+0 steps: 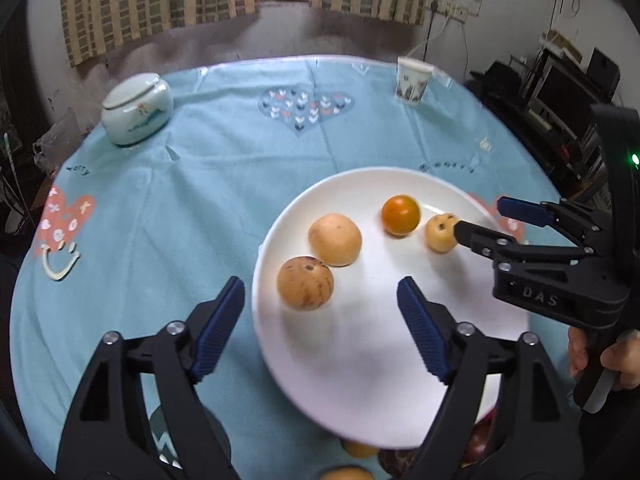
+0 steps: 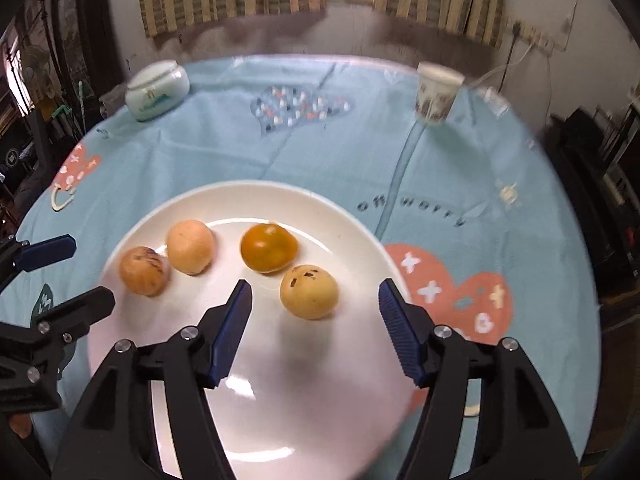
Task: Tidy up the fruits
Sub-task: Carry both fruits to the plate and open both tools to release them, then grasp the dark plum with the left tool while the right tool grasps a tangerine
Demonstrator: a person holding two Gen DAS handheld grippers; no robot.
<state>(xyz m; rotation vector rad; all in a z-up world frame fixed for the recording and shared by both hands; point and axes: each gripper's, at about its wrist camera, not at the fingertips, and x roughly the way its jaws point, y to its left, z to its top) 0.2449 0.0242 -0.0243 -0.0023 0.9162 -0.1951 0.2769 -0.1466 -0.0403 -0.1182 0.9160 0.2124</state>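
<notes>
A white plate (image 1: 360,360) (image 2: 240,194) lies on a light blue tablecloth (image 1: 200,184) and holds four fruits. They are a speckled tan fruit (image 1: 306,283) (image 2: 144,270), a pale tan fruit (image 1: 335,239) (image 2: 190,246), an orange tangerine (image 1: 400,215) (image 2: 268,248) and a small spotted yellow fruit (image 1: 440,234) (image 2: 309,292). My left gripper (image 1: 320,286) (image 2: 89,268) is open, its tips either side of the speckled fruit without touching it. My right gripper (image 2: 315,286) (image 1: 482,216) is open around the yellow fruit, with gaps on both sides.
A lidded ceramic jar (image 1: 136,108) (image 2: 158,90) stands far left, a paper cup (image 1: 412,80) (image 2: 436,92) far right. More fruit (image 1: 358,450) peeks from beyond the plate's near edge. A hand (image 1: 616,356) holds the right gripper. Dark shelving (image 1: 560,92) stands beyond the table's right edge.
</notes>
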